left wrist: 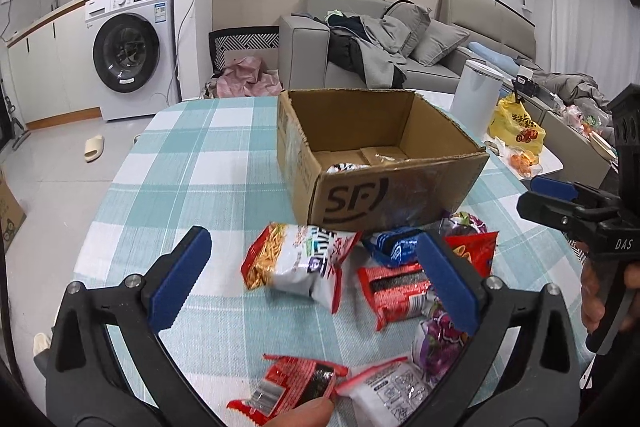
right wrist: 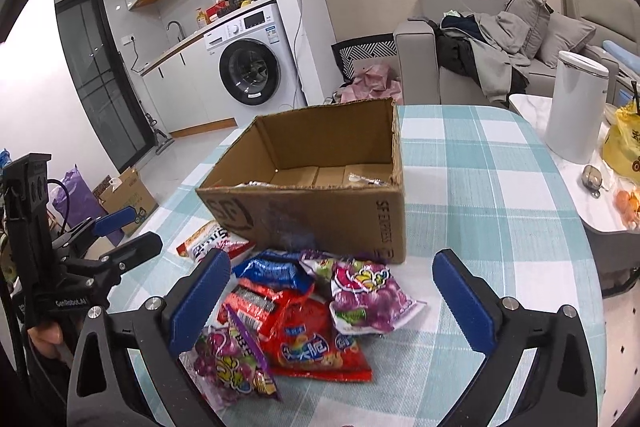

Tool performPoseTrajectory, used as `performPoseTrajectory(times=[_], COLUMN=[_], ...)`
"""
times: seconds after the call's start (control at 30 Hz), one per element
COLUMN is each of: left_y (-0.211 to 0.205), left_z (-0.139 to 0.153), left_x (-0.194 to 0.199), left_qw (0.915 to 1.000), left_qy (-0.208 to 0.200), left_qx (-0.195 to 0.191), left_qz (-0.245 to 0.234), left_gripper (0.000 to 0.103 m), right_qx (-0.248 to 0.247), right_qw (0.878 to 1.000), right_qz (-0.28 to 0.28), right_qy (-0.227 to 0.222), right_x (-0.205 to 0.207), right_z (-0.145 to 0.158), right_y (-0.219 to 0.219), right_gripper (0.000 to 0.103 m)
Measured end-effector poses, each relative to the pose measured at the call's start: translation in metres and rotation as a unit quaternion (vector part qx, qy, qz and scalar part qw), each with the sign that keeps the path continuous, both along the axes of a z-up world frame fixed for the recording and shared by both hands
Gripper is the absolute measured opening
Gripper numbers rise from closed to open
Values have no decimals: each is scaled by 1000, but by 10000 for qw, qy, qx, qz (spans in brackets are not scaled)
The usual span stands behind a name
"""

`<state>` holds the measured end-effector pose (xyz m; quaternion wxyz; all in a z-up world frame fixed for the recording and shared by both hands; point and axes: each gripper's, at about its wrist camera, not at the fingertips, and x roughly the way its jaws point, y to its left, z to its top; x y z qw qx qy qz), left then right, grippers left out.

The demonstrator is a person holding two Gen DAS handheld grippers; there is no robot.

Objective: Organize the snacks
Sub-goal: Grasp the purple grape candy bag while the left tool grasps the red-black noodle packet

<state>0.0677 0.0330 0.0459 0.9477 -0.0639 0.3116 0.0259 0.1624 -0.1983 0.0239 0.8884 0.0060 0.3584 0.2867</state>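
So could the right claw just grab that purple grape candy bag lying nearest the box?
Probably yes. The right claw is open above the snack pile, and the purple bag lies on top with nothing covering it. The cardboard box sits just behind, but not over it.

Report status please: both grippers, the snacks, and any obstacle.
Left gripper open, empty; right gripper open, empty. Snack packets piled on table before cardboard box, box nearly empty. No obstacle seen.

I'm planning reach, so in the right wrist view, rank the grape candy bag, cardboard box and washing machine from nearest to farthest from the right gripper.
1. Grape candy bag, between the fingers.
2. Cardboard box, just behind the snacks.
3. Washing machine, across the room, left.
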Motion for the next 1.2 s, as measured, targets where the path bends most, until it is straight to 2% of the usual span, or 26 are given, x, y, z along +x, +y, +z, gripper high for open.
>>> performPoseTrajectory(times=[0.5,1.2], left_y=[16,16], left_z=[-24,-52], left_x=[-32,-44], left_qw=[9996,9984], left_qy=[178,537], left_qx=[-11,-5], left_qz=[217,202], left_gripper=[102,102], right_qx=[-101,-187], right_qw=[9997,9958], right_qz=[101,845], right_qy=[174,306], right_x=[-21,-44], right_z=[-16,-27], right_y=[-2,22], right_gripper=[103,102])
